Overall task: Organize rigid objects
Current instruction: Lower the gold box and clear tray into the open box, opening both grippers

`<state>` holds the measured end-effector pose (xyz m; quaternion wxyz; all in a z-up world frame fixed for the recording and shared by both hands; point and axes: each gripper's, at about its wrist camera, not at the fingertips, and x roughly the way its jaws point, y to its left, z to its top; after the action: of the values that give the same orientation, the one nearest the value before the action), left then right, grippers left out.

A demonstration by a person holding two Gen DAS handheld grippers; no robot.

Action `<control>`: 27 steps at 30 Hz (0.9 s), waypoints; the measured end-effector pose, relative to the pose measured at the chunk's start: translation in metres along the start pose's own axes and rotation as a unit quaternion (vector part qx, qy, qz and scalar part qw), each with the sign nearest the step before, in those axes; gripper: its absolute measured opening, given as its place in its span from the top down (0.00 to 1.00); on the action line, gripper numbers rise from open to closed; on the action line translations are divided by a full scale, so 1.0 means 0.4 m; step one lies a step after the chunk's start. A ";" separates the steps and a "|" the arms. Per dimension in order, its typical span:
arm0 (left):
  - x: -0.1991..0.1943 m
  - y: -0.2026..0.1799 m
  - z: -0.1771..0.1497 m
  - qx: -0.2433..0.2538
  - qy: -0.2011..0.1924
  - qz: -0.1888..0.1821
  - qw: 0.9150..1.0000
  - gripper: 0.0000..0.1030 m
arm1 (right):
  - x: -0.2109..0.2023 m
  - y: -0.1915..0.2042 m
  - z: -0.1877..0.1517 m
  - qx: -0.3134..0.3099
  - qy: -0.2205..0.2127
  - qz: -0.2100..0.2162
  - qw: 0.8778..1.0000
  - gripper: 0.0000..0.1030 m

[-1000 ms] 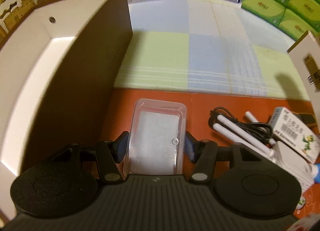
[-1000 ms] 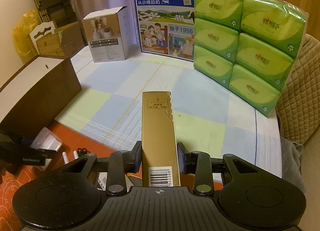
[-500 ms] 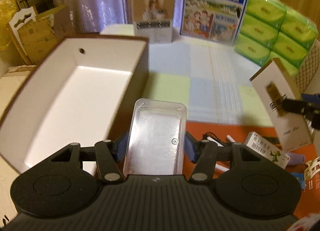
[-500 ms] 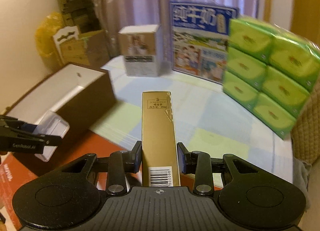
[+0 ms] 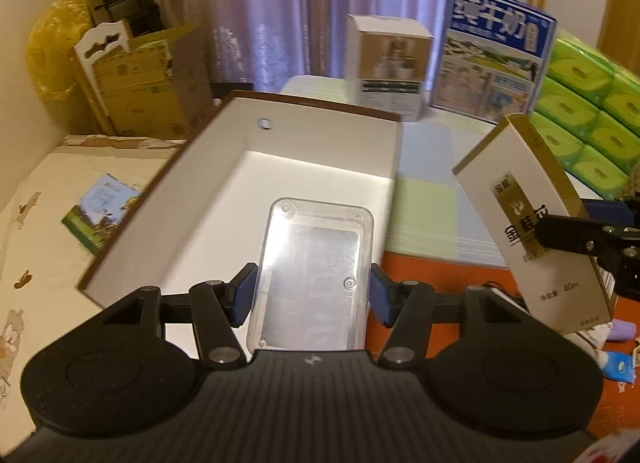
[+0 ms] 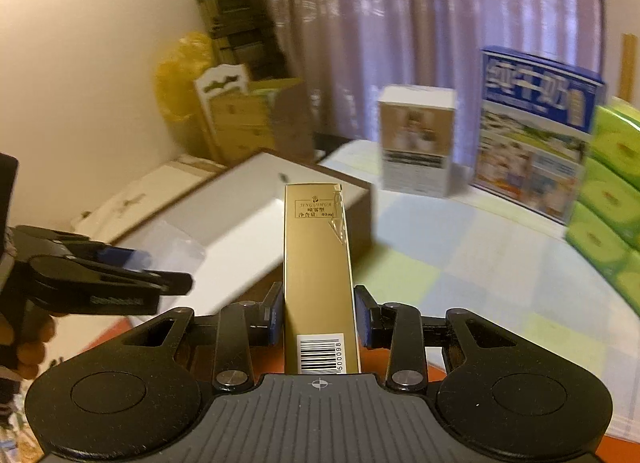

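My left gripper (image 5: 312,293) is shut on a clear plastic case (image 5: 316,263) and holds it in the air above the near end of an open brown box with a white inside (image 5: 224,187). My right gripper (image 6: 318,317) is shut on a tall gold carton (image 6: 318,263) with a barcode, held upright. In the left wrist view the gold carton (image 5: 532,223) hangs to the right of the box. In the right wrist view the box (image 6: 240,223) lies ahead to the left, with the left gripper (image 6: 160,283) over it.
A white product box (image 5: 388,67), a blue milk carton box (image 5: 496,51) and green tissue packs (image 5: 588,111) stand at the back of the checked cloth. Small items lie on the orange mat (image 5: 436,267) at right. A green booklet (image 5: 100,215) lies left of the box.
Both grippers have risen and swung left toward the open box. The clear case went from resting on the orange mat to hanging over the box's near end. The gold carton moved closer to the box.
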<state>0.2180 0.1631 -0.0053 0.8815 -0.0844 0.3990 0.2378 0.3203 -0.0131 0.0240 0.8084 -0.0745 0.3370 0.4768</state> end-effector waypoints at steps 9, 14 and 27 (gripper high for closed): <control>0.006 0.139 0.021 -0.014 -0.006 0.023 1.000 0.48 | 0.100 0.173 0.078 -0.019 -0.008 0.050 0.999 0.68; 0.031 0.203 0.028 -0.019 0.000 0.026 0.999 0.48 | 0.180 0.247 0.104 -0.018 0.002 0.055 0.998 0.68; 0.146 0.286 0.030 -0.019 0.044 0.015 0.999 0.48 | 0.350 0.287 0.091 0.005 0.055 0.022 0.998 0.68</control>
<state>0.2036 0.2875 -0.0360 0.8578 -0.1054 0.4340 0.2543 0.2876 0.1652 -0.0113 0.7781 -0.0897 0.3851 0.4880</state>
